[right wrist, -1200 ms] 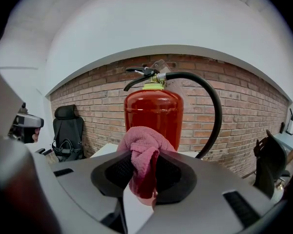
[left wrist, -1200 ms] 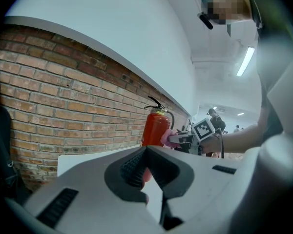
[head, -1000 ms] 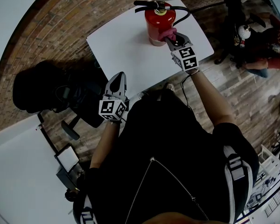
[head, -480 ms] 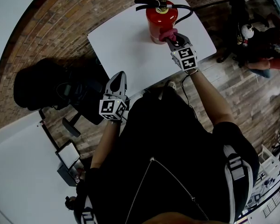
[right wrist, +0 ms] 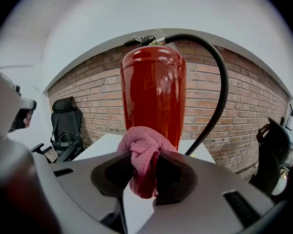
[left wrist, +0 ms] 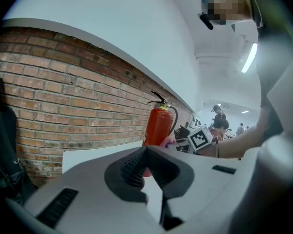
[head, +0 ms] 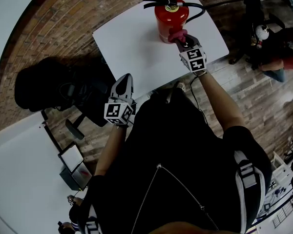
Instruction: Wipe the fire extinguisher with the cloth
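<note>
The right gripper (head: pixel 179 40) pinches the cloth (head: pixel 176 33) against the lower side of the fire extinguisher (head: pixel 169 17), upright on the table (head: pixel 127 43), while the left gripper (head: pixel 123 82), jaws pressed together on nothing, hangs well away from it, so a hard push could topple the unbraced cylinder.

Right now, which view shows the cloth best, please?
The right gripper view: the cloth sits large between its jaws, against the fire extinguisher. The head view shows a small pink patch; the left gripper view, barely a speck.
</note>
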{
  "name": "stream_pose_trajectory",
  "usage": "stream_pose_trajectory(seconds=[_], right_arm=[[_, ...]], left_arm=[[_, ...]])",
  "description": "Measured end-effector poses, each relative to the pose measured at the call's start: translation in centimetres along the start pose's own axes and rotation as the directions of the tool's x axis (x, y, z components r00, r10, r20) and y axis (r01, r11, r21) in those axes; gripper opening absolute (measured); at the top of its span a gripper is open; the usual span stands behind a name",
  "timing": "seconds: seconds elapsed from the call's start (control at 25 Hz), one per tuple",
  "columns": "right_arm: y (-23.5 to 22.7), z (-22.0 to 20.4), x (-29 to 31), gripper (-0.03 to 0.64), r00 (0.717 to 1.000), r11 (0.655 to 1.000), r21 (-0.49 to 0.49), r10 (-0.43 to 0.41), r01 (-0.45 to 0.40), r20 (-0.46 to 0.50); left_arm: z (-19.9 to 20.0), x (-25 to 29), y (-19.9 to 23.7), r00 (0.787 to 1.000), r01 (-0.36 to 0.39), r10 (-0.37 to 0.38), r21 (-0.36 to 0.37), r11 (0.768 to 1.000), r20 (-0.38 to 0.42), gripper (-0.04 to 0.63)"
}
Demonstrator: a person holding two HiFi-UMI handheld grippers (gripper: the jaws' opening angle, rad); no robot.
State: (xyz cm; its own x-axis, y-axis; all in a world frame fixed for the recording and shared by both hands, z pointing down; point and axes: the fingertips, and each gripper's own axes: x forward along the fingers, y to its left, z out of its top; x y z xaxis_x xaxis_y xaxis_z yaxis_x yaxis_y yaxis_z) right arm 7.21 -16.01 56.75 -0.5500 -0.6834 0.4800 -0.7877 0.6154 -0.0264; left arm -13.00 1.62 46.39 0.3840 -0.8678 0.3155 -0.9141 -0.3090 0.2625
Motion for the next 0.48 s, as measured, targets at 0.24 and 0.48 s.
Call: stream_pose_trajectory(seconds=[0.24, 0.48], right_arm=[[-0.3, -2.8, 1.5, 0.117, 0.998, 1.000, 0.022, 0.009, -0.008, -0.065], [-0.5, -5.1, 3.0, 0.117, 0.994, 0.999, 0.044, 0.016, -0.012, -0.107]], left_arm=[[-0.3, -0.2, 0.0, 1.000, -0.014, 0.014, -0.003, 1.000, -0.010, 0.017], [-0.6, -0.5, 0.3, 0.999, -0.036, 0.036, -0.006, 0.999, -0.017, 0.017]])
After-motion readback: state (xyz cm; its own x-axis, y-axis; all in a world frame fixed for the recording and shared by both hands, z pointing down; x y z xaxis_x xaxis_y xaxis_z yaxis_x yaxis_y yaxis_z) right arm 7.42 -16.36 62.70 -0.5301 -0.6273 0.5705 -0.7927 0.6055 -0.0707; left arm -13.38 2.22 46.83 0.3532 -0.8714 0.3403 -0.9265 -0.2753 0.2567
